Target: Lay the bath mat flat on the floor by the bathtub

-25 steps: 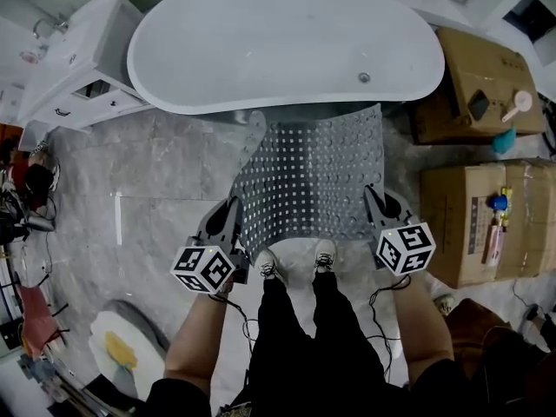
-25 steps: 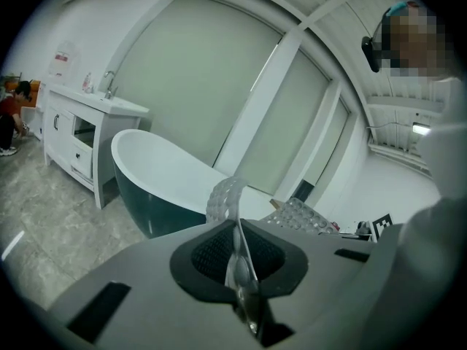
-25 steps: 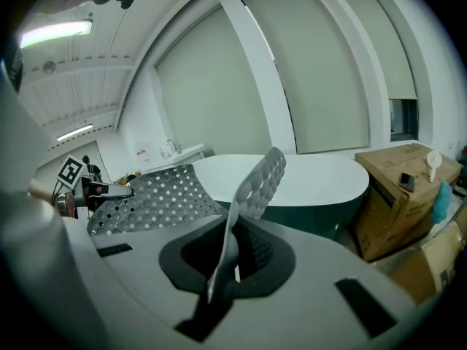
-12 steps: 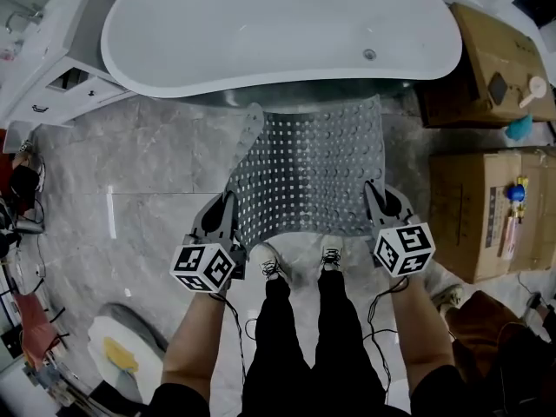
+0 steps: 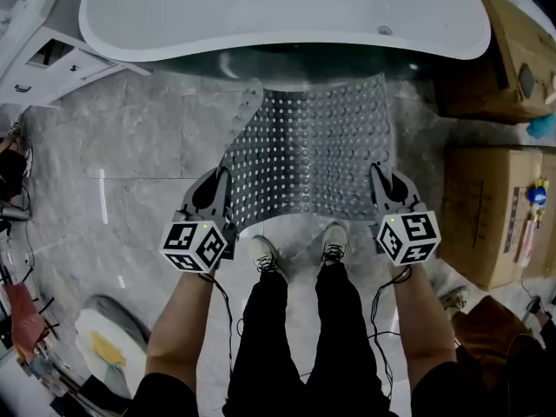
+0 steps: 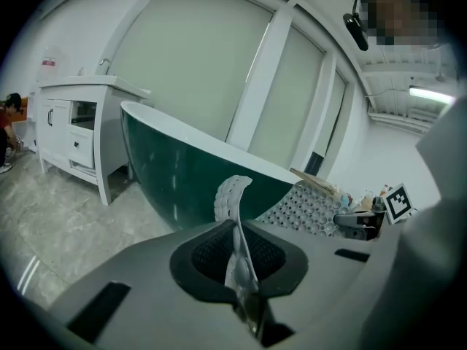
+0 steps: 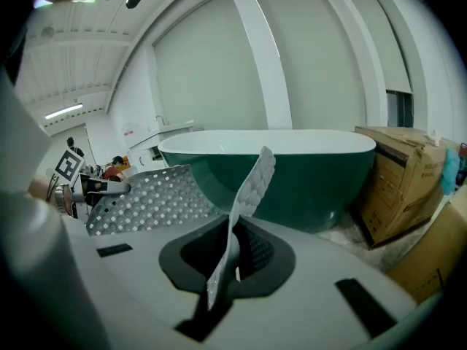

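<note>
Bath mat (image 5: pixel 313 155) runs straight ahead toward the bathtub (image 5: pixel 278 11), near corners pinched in my left gripper (image 5: pixel 224 200) and right gripper (image 5: pixel 379 189).

I see a white cabinet (image 5: pixel 52 55) well to the left of the left tongs (image 5: pixel 221 179) and farther out. Near the right tongs (image 5: pixel 380 176), on their right, stands a cardboard box (image 5: pixel 486 241) with small items (image 5: pixel 524 233) lying on its top. A second cardboard box (image 5: pixel 512 50) sits beyond it. Back from the left tongs, toward me and leftward, lies a white and yellow object (image 5: pixel 104 350) I cannot identify.
</note>
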`<state>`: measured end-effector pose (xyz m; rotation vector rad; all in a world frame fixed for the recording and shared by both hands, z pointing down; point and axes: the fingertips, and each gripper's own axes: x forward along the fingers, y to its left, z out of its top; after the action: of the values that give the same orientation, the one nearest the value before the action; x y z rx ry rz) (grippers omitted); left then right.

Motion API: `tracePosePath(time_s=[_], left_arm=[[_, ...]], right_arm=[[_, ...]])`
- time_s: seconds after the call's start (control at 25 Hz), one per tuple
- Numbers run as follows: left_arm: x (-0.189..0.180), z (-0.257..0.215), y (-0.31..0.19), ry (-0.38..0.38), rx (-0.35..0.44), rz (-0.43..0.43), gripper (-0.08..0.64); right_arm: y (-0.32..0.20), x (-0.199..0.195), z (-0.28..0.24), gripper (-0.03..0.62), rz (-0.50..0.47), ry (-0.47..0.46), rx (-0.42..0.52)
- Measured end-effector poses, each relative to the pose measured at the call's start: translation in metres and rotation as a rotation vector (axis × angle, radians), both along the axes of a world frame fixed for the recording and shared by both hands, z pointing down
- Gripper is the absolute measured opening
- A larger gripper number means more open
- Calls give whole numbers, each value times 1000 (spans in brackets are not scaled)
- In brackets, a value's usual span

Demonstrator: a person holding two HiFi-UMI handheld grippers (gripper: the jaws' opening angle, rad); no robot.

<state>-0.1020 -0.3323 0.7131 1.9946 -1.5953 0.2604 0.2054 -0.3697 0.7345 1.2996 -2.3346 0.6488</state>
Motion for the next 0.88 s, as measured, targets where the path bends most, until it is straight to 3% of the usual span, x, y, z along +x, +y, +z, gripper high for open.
tracePosePath(time_s=[0.56, 0.88], left_arm=[[-17, 178, -13, -15, -5, 23, 31], [-34, 251, -36, -45, 9, 49, 31]], right_arm=[[-16, 1, 167, 29, -24, 44, 28], [-37, 0, 249, 29, -30, 53, 31]])
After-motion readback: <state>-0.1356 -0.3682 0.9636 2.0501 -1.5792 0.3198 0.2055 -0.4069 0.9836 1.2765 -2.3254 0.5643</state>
